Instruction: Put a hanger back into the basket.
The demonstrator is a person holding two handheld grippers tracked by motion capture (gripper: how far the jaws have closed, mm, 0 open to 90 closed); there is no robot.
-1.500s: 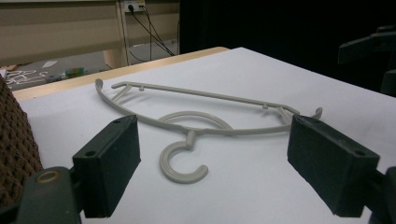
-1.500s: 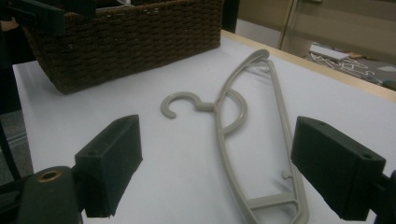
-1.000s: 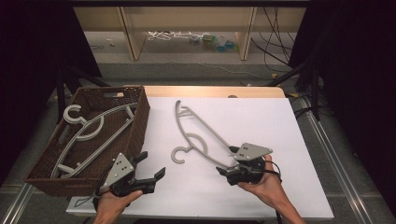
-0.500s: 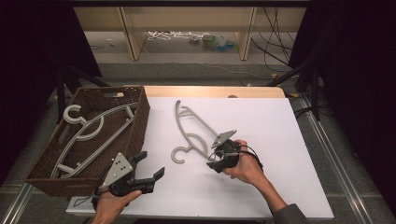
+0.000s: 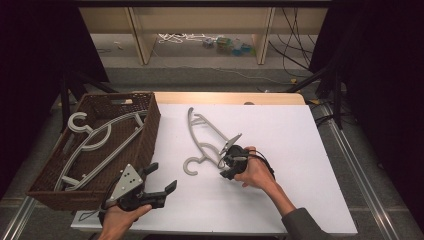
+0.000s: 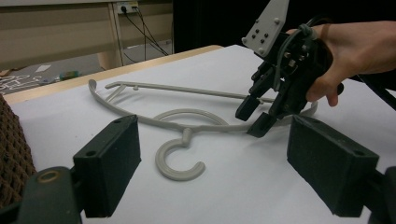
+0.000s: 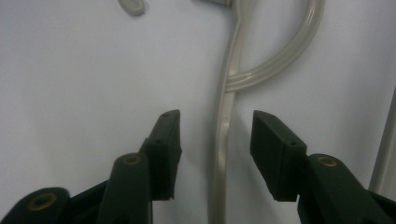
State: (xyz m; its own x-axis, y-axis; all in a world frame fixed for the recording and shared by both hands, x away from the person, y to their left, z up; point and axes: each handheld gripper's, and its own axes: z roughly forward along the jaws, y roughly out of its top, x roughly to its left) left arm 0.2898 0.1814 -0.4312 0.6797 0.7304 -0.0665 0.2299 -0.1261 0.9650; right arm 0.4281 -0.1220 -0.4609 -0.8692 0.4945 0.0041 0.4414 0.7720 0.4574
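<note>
presently the right gripper [image 7: 215,135] stands with jaws apart, straddling the arm of the grey hanger [image 5: 207,141] that lies flat on the white table [image 5: 300,150]. left gripper [image 5: 161,180] hovers released near the basket [image 5: 147,135].

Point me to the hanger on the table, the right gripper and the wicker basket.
hanger [image 5: 206,135]: high view, on its arm.
right gripper [image 7: 214,135]: right gripper view, midway between its open tips.
wicker basket [image 5: 149,134]: high view, on its right wall.

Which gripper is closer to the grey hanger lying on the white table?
The right gripper. Its open jaws straddle the hanger arm, one on each side. The left gripper, also open, sits apart near the table's front edge, beside the basket.
</note>
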